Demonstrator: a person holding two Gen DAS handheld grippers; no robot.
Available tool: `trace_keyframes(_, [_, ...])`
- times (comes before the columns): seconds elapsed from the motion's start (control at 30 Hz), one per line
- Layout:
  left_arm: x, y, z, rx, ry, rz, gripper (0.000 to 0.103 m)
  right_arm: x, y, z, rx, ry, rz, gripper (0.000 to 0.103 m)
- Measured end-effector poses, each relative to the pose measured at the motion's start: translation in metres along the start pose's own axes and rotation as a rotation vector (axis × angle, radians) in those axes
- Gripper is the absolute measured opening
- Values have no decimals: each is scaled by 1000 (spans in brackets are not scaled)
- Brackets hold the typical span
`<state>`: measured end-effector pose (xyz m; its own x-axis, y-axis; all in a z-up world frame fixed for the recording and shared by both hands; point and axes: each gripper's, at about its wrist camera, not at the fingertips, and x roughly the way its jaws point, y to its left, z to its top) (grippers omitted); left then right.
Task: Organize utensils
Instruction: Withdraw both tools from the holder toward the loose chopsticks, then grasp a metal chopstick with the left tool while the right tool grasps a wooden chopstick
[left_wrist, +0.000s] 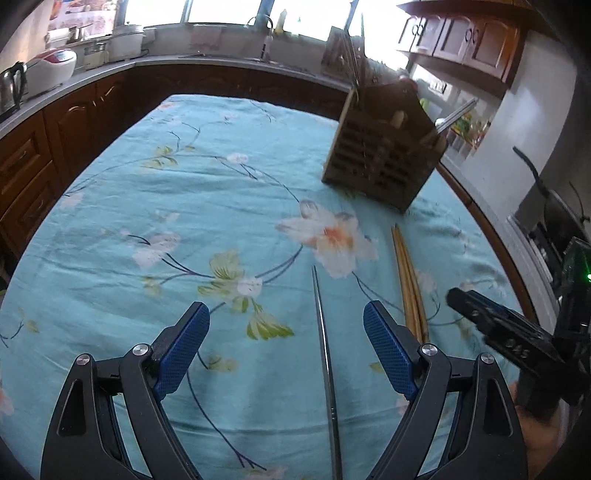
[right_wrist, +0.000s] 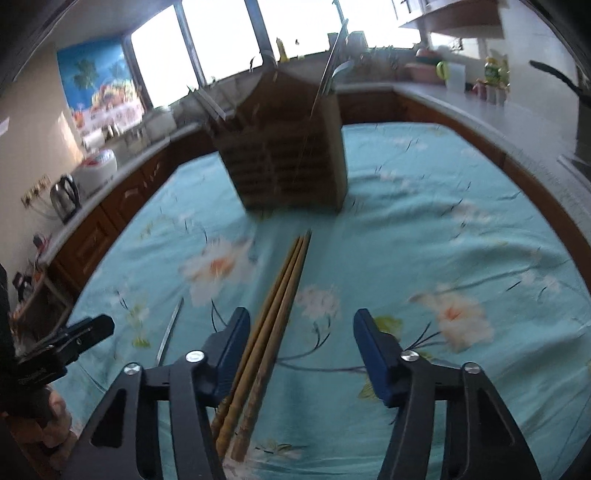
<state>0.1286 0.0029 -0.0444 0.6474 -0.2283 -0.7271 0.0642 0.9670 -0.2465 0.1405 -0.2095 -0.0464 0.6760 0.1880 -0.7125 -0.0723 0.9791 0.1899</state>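
A wooden slatted utensil holder (left_wrist: 380, 155) (right_wrist: 291, 166) stands at the far side of the table with several utensils sticking out of it. A thin metal chopstick (left_wrist: 325, 354) (right_wrist: 170, 328) lies on the cloth between the jaws of my left gripper (left_wrist: 285, 310), which is open and not touching it. A bundle of wooden chopsticks (right_wrist: 280, 295) (left_wrist: 408, 280) lies flat and runs toward the holder. My right gripper (right_wrist: 303, 315) is open around that bundle. The bundle sits close to its left pad and far from its right pad.
A teal floral tablecloth (left_wrist: 184, 221) covers the table. Brown cabinets and a grey counter ring it, with a kettle (left_wrist: 13, 88) and a rice cooker (left_wrist: 51, 68) at the left. A black pan handle (right_wrist: 554, 77) juts out at the right.
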Motion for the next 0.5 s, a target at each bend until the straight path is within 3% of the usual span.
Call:
trace_keyframes(0.23, [15, -5, -4, 25, 53, -9, 83, 26, 9, -7, -38, 93, -24, 31])
trace_keyframes(0.5, [29, -10, -5, 58, 95, -3, 76, 37, 18, 1, -76, 101, -36, 23])
